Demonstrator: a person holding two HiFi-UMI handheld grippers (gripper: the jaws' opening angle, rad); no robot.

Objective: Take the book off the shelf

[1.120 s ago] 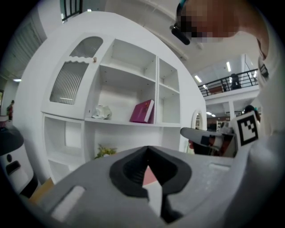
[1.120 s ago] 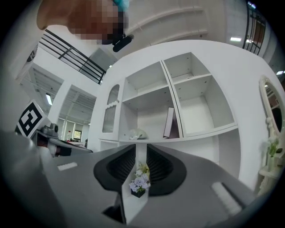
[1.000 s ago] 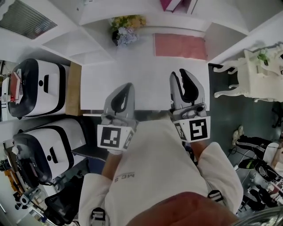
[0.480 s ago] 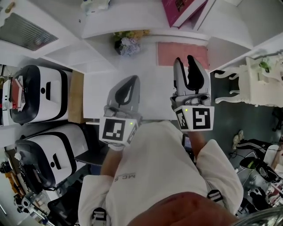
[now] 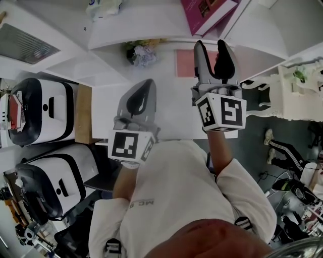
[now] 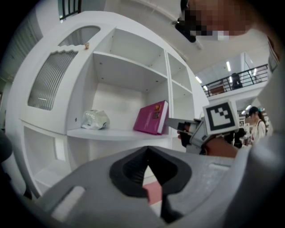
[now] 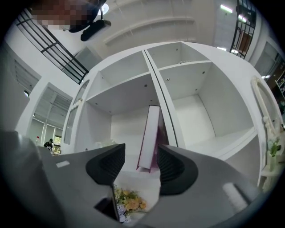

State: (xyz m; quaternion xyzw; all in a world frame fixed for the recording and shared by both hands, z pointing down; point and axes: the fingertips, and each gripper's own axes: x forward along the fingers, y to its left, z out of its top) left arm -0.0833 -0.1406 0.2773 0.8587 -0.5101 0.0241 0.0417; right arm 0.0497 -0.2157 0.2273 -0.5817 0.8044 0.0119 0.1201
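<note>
A magenta book (image 5: 207,12) leans upright against the divider on a white shelf (image 5: 146,30). In the right gripper view its white page edge (image 7: 149,133) faces me. My right gripper (image 5: 212,49) is raised just short of the book. Its jaws (image 7: 140,167) are opening, with nothing between them; the book shows beyond the gap. The left gripper view shows the book (image 6: 151,118) with the right gripper's tips (image 6: 173,124) close beside it. My left gripper (image 5: 145,85) hangs lower and to the left, its jaws shut (image 6: 148,151) and holding nothing.
A crumpled white bag (image 6: 95,119) lies on the same shelf, left of the book. Below are a bunch of flowers (image 5: 143,50) and a pink mat (image 5: 185,63). White-and-black machines (image 5: 38,106) stand at the left, an ornate white stand (image 5: 298,85) at the right.
My right gripper has risen forward toward the shelf and its jaws have spread wider. The left gripper has moved forward a little and stays shut.
</note>
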